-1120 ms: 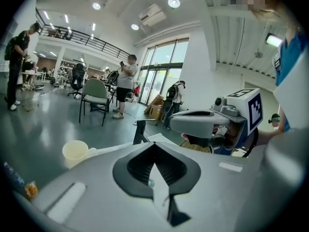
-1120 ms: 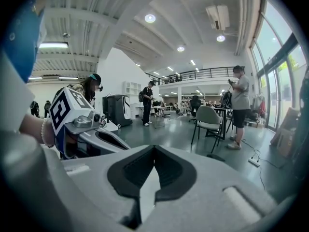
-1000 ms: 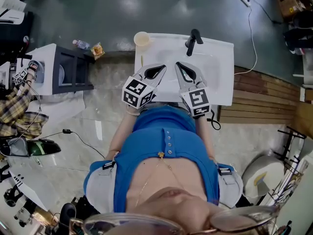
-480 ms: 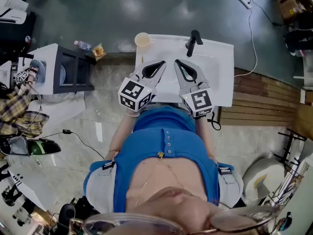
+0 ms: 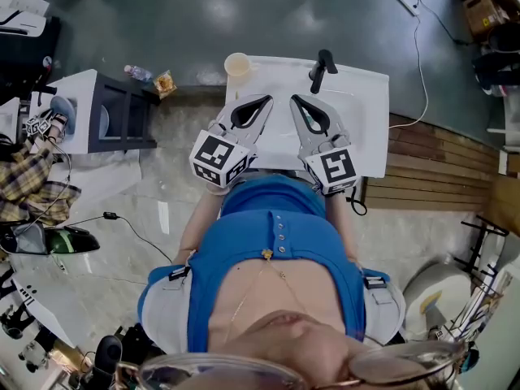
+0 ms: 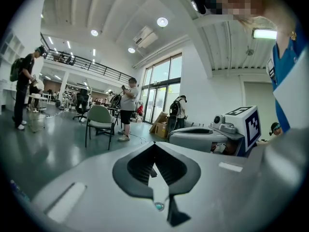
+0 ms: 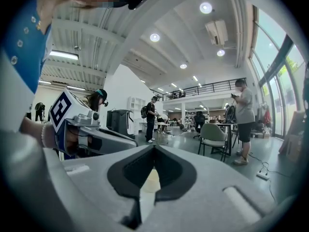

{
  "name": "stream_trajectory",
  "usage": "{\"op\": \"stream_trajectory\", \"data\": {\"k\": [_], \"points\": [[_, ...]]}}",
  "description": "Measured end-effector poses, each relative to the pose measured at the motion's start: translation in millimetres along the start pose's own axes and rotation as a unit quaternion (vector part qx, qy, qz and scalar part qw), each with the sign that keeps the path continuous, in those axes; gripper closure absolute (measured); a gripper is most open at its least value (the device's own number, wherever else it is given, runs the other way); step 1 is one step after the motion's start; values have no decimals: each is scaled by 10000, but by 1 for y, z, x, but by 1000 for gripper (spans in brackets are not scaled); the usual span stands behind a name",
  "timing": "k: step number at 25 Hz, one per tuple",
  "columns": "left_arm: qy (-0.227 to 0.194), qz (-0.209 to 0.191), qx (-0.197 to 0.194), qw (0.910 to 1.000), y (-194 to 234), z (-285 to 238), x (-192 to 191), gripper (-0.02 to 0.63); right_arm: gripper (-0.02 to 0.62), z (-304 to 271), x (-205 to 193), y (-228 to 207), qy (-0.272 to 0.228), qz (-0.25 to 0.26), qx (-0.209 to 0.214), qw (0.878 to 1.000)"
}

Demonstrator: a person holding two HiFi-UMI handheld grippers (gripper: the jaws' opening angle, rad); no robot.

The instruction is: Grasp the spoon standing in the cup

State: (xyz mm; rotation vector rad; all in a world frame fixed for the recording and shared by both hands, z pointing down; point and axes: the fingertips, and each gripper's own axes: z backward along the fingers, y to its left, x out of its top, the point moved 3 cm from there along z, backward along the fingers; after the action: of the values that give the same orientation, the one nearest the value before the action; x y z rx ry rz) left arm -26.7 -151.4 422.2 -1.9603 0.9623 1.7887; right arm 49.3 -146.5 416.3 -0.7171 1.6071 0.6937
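Left gripper [image 5: 269,98] and right gripper [image 5: 293,98]: fingers pressed together, empty; cup [image 5: 236,64] upright, spoon indiscernible.

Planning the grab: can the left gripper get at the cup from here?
Probably yes: bare table lies between the left gripper and the cup, though its jaws are shut.

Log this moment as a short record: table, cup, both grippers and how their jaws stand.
surface: white table
cup: cream cup, at the table's far left corner
spoon: too small to make out
other item: black object at the far edge, kind unclear
left gripper: jaws together, empty, above the table
right gripper: jaws together, empty, beside the left one
contact: neither gripper touches the cup
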Motion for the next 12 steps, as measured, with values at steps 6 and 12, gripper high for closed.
{"op": "stream_trajectory", "data": {"k": [6, 12], "points": [[-168, -84, 39, 9998, -3, 4, 13, 604, 592, 1, 11, 3, -91, -5, 43, 9999], [-249, -105, 58, 9996, -3, 6, 19, 604, 592, 0, 16, 5, -86, -4, 62, 9999]]}}
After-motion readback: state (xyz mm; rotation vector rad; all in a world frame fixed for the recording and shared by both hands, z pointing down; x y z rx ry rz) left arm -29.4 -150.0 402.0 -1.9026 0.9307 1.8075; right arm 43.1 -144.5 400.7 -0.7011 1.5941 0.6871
